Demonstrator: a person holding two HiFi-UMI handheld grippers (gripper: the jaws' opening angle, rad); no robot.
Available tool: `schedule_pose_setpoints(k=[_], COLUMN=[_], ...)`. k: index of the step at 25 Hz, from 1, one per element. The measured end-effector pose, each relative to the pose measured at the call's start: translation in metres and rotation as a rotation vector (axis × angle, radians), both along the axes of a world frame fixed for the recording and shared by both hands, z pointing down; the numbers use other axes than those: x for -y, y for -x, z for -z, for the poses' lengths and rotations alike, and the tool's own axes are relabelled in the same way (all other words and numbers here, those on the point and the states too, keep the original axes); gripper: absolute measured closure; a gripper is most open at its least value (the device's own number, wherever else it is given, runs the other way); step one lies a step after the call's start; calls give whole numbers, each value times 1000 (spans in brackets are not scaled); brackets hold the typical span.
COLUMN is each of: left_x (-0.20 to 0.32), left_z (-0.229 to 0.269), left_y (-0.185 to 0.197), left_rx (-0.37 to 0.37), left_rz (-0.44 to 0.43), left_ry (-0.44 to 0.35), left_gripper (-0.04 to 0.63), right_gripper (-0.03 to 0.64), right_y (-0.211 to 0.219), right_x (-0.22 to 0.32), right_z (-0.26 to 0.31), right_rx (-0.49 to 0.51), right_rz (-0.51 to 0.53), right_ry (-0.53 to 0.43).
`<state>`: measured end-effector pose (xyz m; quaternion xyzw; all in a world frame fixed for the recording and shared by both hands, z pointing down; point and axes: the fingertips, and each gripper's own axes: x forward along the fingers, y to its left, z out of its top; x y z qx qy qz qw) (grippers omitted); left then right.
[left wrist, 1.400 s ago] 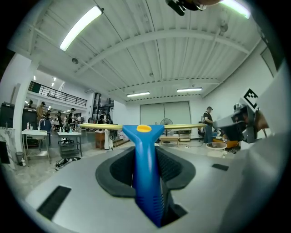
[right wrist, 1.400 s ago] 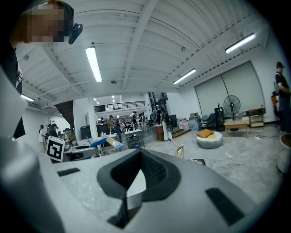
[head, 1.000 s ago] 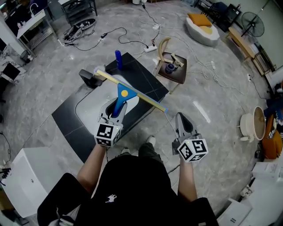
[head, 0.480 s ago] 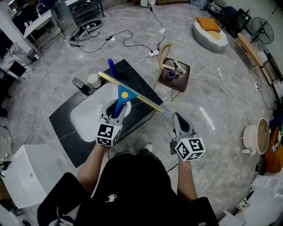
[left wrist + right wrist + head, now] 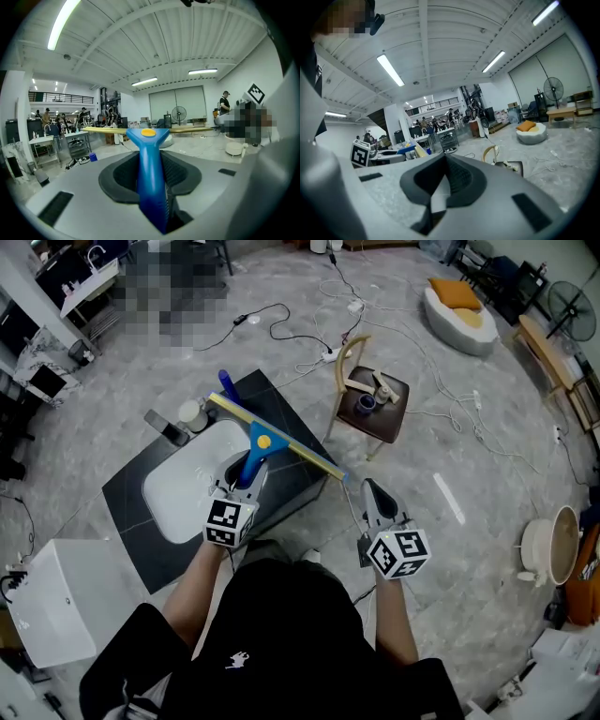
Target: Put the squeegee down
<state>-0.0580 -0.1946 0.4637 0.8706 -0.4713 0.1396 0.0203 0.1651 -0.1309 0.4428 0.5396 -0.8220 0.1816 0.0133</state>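
Left gripper [image 5: 244, 476] fingers are clenched on the blue handle of the squeegee [image 5: 261, 439]. It's in the air over the sink [image 5: 183, 491] set in the dark bench [image 5: 274, 397], yellow blade crosswise and roughly level. Right gripper [image 5: 377, 498] fingers are closed on nothing, out over the floor. My take: lower until blade and handle both sit on flat bare bench, clear of the blue bottle [image 5: 225, 382] and sink rim, then release and back straight out. Left gripper view shows the handle seated between the pads [image 5: 121, 176]. Only the head view shows what's underneath.
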Motion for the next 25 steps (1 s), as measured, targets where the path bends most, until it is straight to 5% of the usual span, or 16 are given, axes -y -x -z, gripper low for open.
schedule_pose_setpoints(k=[25], left_x=[107], left_z=[-107], left_y=[-8], left_rx=[125], left_rz=[-258], left_ry=[183], left_gripper=[465], right_gripper=[615], right_y=[23], right_x=[62], right_z=[-57], right_rx=[-85], right_rz=[-131], right_ry=[169])
